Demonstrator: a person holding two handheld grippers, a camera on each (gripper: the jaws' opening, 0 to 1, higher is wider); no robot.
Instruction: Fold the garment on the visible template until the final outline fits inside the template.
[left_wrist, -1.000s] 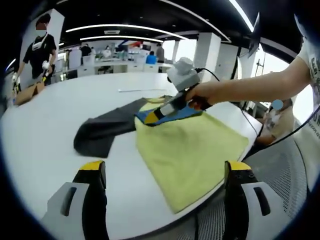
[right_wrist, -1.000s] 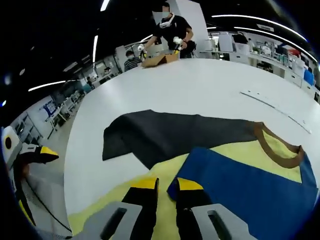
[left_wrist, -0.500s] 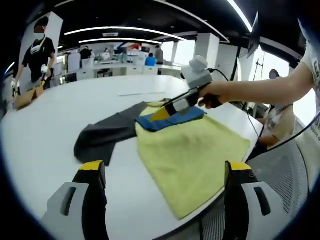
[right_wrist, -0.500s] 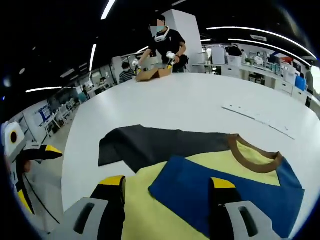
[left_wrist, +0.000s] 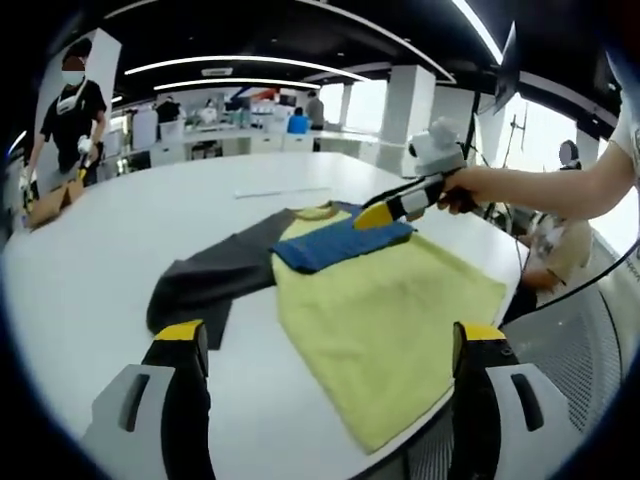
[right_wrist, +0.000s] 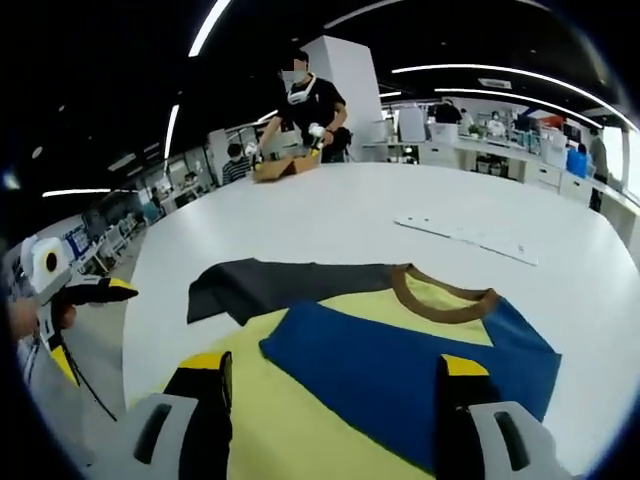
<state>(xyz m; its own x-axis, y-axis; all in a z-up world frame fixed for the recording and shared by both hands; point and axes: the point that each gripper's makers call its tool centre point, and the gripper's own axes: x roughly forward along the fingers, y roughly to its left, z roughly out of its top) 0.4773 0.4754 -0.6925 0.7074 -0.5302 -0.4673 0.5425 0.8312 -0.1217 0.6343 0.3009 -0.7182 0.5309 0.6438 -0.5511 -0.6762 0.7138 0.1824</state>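
Observation:
A yellow garment (left_wrist: 385, 305) lies spread on the white table (left_wrist: 110, 240), with its blue sleeve (left_wrist: 335, 242) folded over the upper body. Its brown collar (right_wrist: 442, 292) lies at the far edge. A dark grey template (left_wrist: 205, 275) pokes out from under the garment's left side. My left gripper (left_wrist: 325, 420) is open, low at the near table edge, short of the garment. My right gripper (right_wrist: 335, 410) is open, hovering just above the blue sleeve (right_wrist: 400, 365). In the left gripper view it (left_wrist: 372, 215) hangs over the sleeve's far end, held by a hand.
A white strip (right_wrist: 465, 238) lies on the table beyond the collar. At the far end a person (right_wrist: 305, 105) works over a brown box (right_wrist: 278, 168). The table edge (left_wrist: 440, 385) runs close to the garment's near hem. A mesh chair (left_wrist: 585, 340) stands to the right.
My right gripper opened and let go of the blue sleeve, then lifted back from it. The sleeve now lies flat, folded across the yellow body. The left gripper stayed put.

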